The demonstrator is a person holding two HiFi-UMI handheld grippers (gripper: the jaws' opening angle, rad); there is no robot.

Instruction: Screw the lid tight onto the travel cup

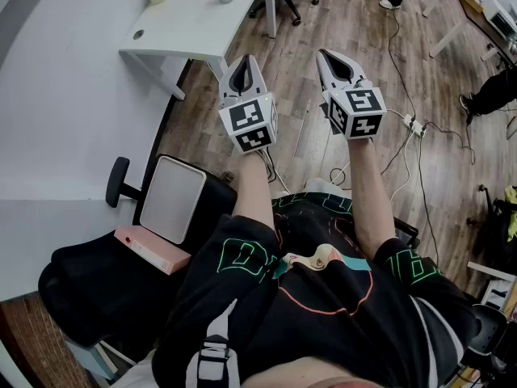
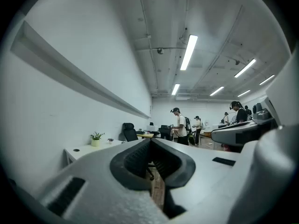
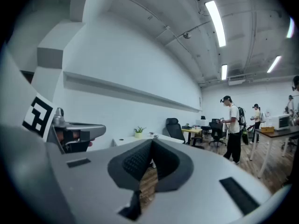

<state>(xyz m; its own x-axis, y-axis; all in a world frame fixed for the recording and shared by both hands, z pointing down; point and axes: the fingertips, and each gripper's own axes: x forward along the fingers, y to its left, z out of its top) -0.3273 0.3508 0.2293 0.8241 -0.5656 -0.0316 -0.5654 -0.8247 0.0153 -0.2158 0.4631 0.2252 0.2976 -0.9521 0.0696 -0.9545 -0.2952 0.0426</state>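
Black printed T-shirt (image 1: pixel 242 297), white hand-held grippers (image 1: pixel 243 60) (image 1: pixel 326 56), marker cubes (image 1: pixel 253 124) (image 1: pixel 356 111)

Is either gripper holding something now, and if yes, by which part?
Nothing is held. The left gripper and the right gripper are both shut, with nothing between their jaws.

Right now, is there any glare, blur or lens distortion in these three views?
Head view: even light, sharp, no glare, mild bending at the edges. Left gripper view: strong fisheye with black corners; the ceiling lamp burns out white; the left gripper, close to the lens, is soft. Right gripper view: same fisheye; the wall ledge curves and the ceiling strip glares.
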